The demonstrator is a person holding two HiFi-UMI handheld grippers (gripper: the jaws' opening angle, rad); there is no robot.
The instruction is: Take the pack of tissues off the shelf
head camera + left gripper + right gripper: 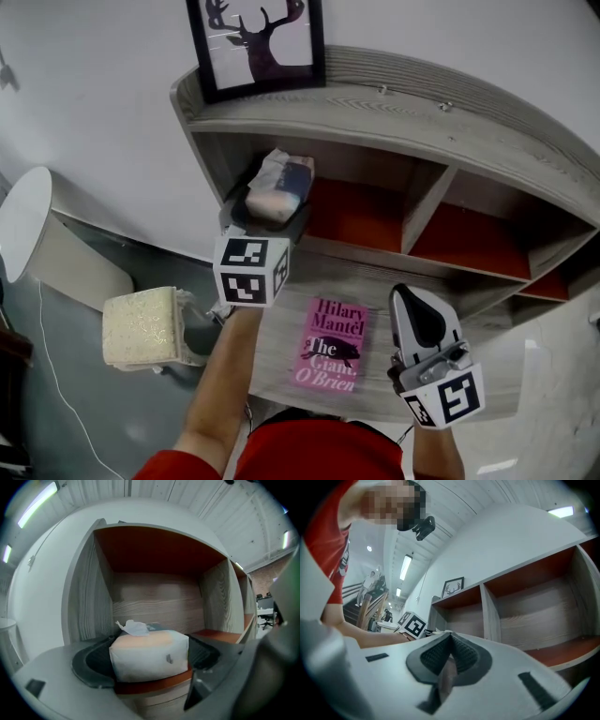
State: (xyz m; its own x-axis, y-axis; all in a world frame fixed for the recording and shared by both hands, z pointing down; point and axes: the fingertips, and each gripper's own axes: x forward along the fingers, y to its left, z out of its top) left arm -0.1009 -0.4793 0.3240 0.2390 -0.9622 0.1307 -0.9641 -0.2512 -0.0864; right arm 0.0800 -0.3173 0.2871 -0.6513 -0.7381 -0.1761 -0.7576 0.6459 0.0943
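Observation:
The pack of tissues (pixel 279 187) lies in the leftmost compartment of the grey wooden shelf (pixel 375 103), on its red floor, with a tissue sticking out of its top. My left gripper (pixel 269 214) reaches into that compartment and stands wide open. In the left gripper view the pack (pixel 150 656) sits between the two dark pads (pixel 91 663), one at each side, still resting on the shelf floor (pixel 154 684). My right gripper (pixel 410 292) hovers over the lower ledge to the right, shut with nothing in it; its pads (pixel 461 656) meet in the right gripper view.
A pink book (pixel 330 345) lies on the ledge between the two grippers. A framed deer picture (pixel 258 42) stands on the shelf top. A pale cushioned block (pixel 141 326) and a white round table (pixel 23 216) are at the left. The other compartments hold nothing.

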